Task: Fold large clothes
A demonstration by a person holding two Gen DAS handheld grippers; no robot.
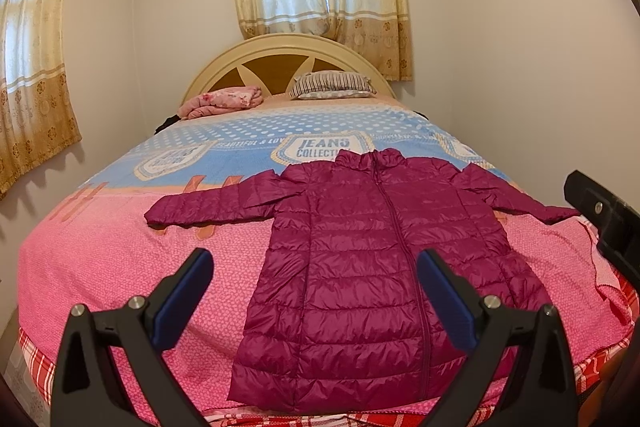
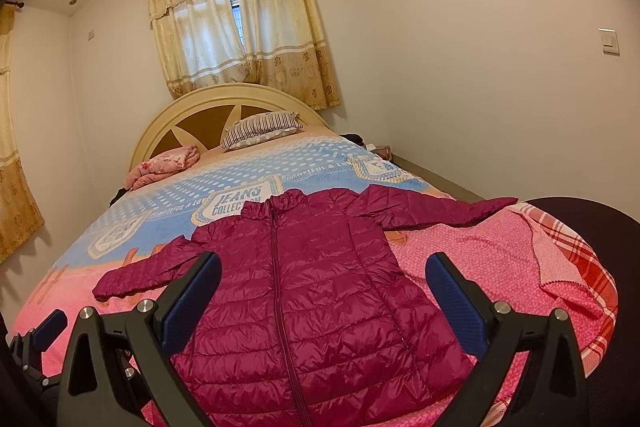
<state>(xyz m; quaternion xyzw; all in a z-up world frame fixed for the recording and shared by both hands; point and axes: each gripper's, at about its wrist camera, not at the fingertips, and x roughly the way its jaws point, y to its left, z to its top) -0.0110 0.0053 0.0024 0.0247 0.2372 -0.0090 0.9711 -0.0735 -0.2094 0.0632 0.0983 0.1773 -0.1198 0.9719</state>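
A magenta quilted puffer jacket point(image 1: 360, 251) lies flat, front up and zipped, on the bed, both sleeves spread out sideways and the collar toward the headboard. The same jacket point(image 2: 312, 287) fills the middle of the right wrist view. My left gripper point(image 1: 316, 271) hovers open above the jacket's lower half, nothing between its blue pads. My right gripper point(image 2: 324, 279) is also open over the jacket's body, empty. A black part of the right gripper point(image 1: 608, 219) shows at the right edge of the left wrist view, near the right sleeve cuff.
The bed point(image 1: 100, 267) has a pink and blue cover, with a turned-up corner point(image 2: 560, 259) showing red plaid. A striped pillow point(image 1: 332, 85) and a folded pink blanket point(image 1: 220, 103) lie by the headboard point(image 1: 240, 55). Walls stand close on both sides.
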